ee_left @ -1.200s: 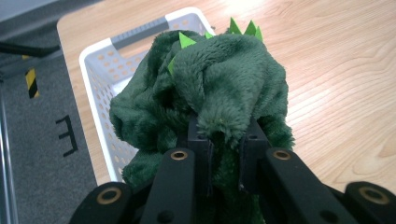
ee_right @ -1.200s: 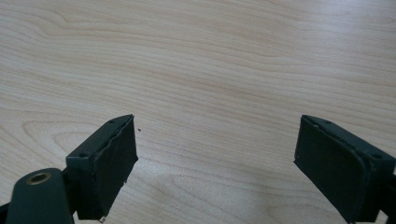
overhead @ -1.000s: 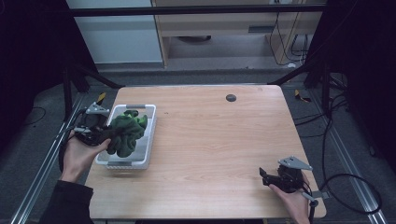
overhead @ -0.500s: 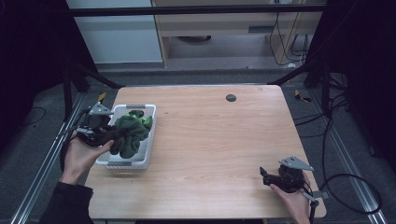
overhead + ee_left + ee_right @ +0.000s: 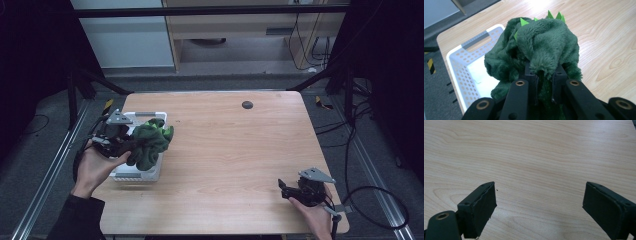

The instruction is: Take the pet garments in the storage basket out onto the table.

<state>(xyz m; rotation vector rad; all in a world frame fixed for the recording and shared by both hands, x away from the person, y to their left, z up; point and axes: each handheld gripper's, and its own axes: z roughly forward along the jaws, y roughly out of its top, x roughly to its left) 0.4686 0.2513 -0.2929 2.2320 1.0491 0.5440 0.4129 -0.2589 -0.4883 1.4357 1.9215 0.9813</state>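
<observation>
- The left gripper (image 5: 131, 146) has its 2 jaws pinched tight on a dark green plush toy (image 5: 150, 141), with a fold of the fleece squeezed in the narrow slit between them.
- In the left gripper view the plush toy (image 5: 541, 50) bulges up and forward from the jaw tips, and more of it hangs down below and behind the jaws.
- Small bright green felt spikes (image 5: 554, 16) stand along the far top of the plush toy, beyond the jaw tips.
- A white perforated plastic basket (image 5: 459, 67) sits to the left of the jaws and lower than them; its slotted handle end (image 5: 475, 41) lies on the far side.
- In the high view the basket (image 5: 145, 174) is under the plush toy, which is lifted above the basket rim and reaches out ahead of the jaws over the rim's right side.
- The person's left hand (image 5: 92, 167) wraps the gripper body behind the jaws.
- The right gripper (image 5: 539, 207) has its 2 jaws spread wide apart, with nothing between them.
- Bare light wood tabletop (image 5: 536, 157) lies ahead of and between those open jaws.
- In the high view the right gripper (image 5: 284, 189) rests low at the near right corner of the tabletop (image 5: 240, 150), well apart from the plush toy, jaws pointing towards the left gripper's side.
- A small dark round disc (image 5: 247, 104) lies on the tabletop far ahead of both sets of jaws.
</observation>
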